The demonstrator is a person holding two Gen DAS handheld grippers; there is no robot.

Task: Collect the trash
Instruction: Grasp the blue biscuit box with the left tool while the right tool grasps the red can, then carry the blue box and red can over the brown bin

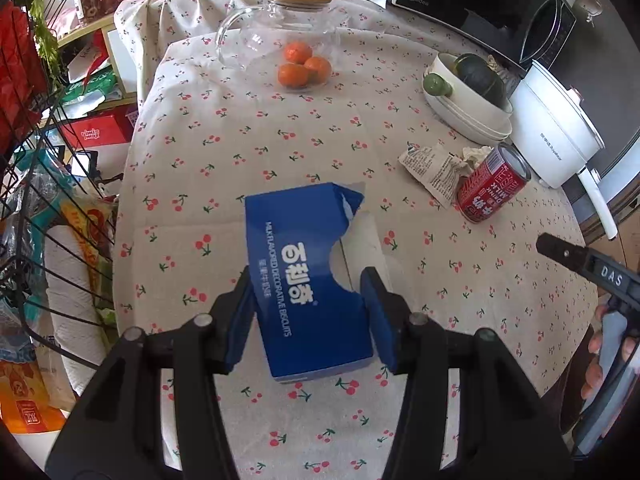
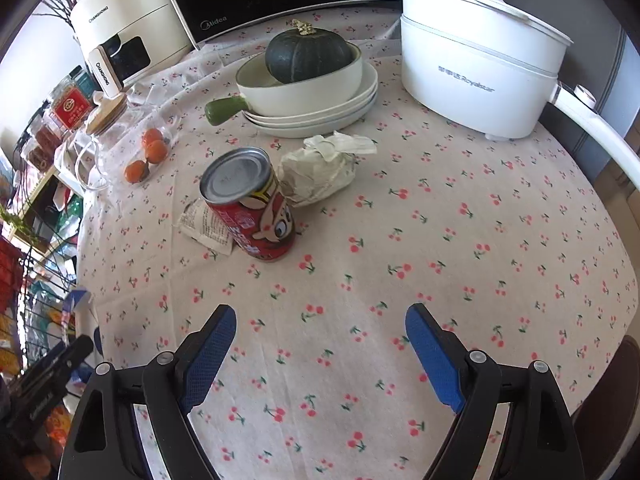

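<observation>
Blue padded fingers point(image 1: 240, 320) of the left gripper point(image 1: 308, 316) flank the torn blue biscuit box point(image 1: 312, 280), one pad against each long side, so they appear clamped on it; whether it rests on the table or is lifted, I cannot tell. Beyond the box and off to its right, a red drink can point(image 1: 493, 184) stands on a crumpled printed wrapper point(image 1: 432, 166), with a wad of white paper point(image 2: 324, 168) just behind the can. Farther from the box sit a stack of white dishes point(image 2: 320, 116) holding a dark green squash point(image 2: 308, 58), a white electric pot point(image 2: 476, 76), and three oranges point(image 1: 304, 65) beside a glass jar point(image 1: 276, 32). A cherry-print cloth covers the table point(image 2: 480, 260). Left of the box, off the table's edge, a wire rack point(image 1: 48, 208) holds packets and paper rolls. The right gripper point(image 2: 320, 344) hovers over bare cloth short of the can, fingers wide apart and holding nothing.
</observation>
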